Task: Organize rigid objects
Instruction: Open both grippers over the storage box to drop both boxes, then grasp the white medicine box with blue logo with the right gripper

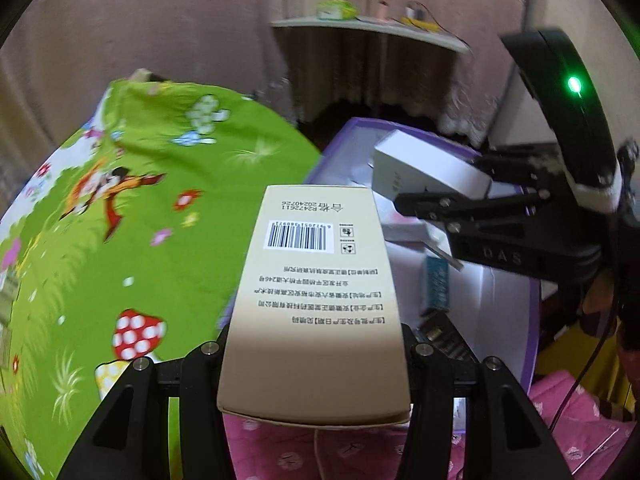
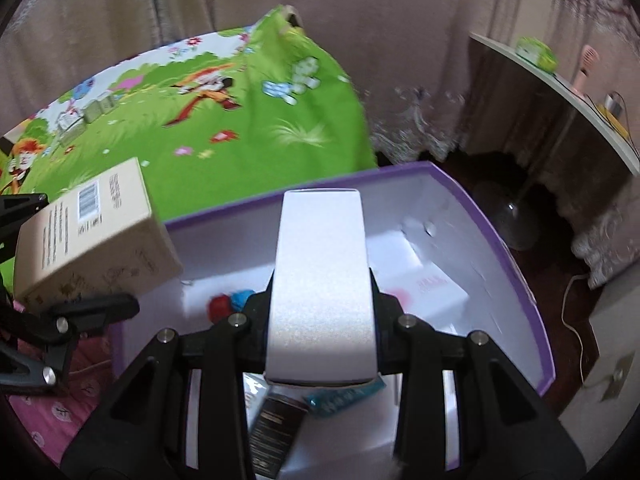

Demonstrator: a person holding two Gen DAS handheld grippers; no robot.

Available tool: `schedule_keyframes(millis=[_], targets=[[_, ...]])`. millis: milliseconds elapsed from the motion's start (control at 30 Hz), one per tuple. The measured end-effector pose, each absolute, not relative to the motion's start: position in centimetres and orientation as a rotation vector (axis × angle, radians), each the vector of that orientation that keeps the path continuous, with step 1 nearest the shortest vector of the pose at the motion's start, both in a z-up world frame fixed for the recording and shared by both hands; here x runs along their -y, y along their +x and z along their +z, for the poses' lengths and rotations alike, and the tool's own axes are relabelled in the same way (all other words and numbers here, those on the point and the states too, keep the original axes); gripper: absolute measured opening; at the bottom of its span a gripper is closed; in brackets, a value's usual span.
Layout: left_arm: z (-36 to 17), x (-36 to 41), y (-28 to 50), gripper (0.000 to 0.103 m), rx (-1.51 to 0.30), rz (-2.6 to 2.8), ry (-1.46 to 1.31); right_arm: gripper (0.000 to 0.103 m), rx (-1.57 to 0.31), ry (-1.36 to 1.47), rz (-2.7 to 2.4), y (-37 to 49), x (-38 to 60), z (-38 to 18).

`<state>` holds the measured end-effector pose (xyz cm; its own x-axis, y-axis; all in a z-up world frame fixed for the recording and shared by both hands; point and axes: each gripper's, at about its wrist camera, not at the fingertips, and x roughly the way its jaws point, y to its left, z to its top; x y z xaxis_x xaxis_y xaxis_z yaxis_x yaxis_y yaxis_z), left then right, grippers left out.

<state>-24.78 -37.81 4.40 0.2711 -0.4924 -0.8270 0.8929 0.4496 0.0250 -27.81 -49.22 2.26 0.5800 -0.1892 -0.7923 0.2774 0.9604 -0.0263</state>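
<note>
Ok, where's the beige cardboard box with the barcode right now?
The beige cardboard box is clamped in the left gripper, at the left edge of the purple-rimmed storage box, beside the green cartoon quilt.

1. Left gripper (image 1: pixel 316 344): pointing steeply down, jaws clamped on both sides of a beige carton (image 1: pixel 316 292).
2. Right gripper (image 2: pixel 322 312): also pointing steeply down, jaws closed tight on a white box (image 2: pixel 322 280), just beside the left one.
</note>
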Motion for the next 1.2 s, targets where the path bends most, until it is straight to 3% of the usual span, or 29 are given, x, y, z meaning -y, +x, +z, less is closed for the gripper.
schedule_keyframes(millis=[367,433,600,667,833,1200], targets=[[2.8,39.9,-27.9,0.053,-0.888,-1.136,0.646,0.040,-0.957,0.136,-0.339,-30.2,51.5,1.0],[3.0,39.9,-28.6,0.055,-0.865,-1.171,0.637,0.043,-0.975,0.148,-0.360,-30.3,52.0,0.8],[4.8,38.1,-27.2,0.067,-0.809,-1.149,0.509,0.065,-0.952,0.165,-0.433,-30.5,53.2,1.7],[5.7,36.9,-25.9,0.068,-0.780,-1.105,0.446,0.067,-0.923,0.161,-0.448,-30.5,53.3,2.6],[7.6,30.5,-21.1,0.073,-0.694,-0.871,0.333,0.069,-0.857,0.141,-0.419,-29.0,52.3,5.1],[4.9,5.6,-7.8,0.077,-0.791,-0.144,0.113,0.071,-0.890,-0.069,0.024,-18.2,37.1,4.9]])
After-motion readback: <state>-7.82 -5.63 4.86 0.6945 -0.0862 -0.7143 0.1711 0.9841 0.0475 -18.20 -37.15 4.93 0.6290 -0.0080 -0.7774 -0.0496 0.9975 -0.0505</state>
